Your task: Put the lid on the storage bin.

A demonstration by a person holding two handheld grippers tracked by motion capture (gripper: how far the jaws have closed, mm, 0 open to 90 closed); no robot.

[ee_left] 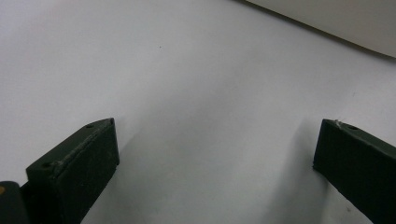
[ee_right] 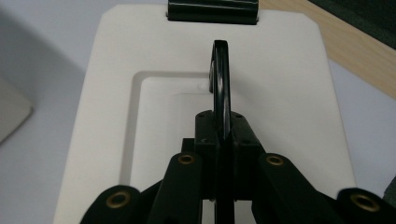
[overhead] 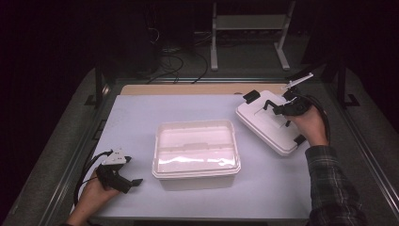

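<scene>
Right gripper view puts us right on the action: the black handle (ee_right: 221, 84) of the white lid (ee_right: 289, 93) stands on edge between the jaws of the right gripper (ee_right: 223, 135), and the pads are pressed tight onto it — a firm pinch. The handle arches up out of the lid's recessed centre panel, and a black latch (ee_right: 212, 10) sits at the lid's far edge.

From the high view, that lid (overhead: 266, 127) lies at the right side of the table, turned at an angle, its far corner near the strip of bare wood along the back edge. The right gripper (overhead: 282, 109) reaches over it from the right, the hand behind it in a plaid sleeve (overhead: 329, 183).

Moving outward — the open white container (overhead: 195, 150) sits in the middle of the pale table surface (overhead: 131, 122), well apart from the lid.

Down at the near left corner, the left gripper (overhead: 134, 181) rests low on the table, pointing toward the container but not touching it. In the left gripper view its jaws stand spread wide over bare tabletop (ee_left: 196, 93), nothing between them.
</scene>
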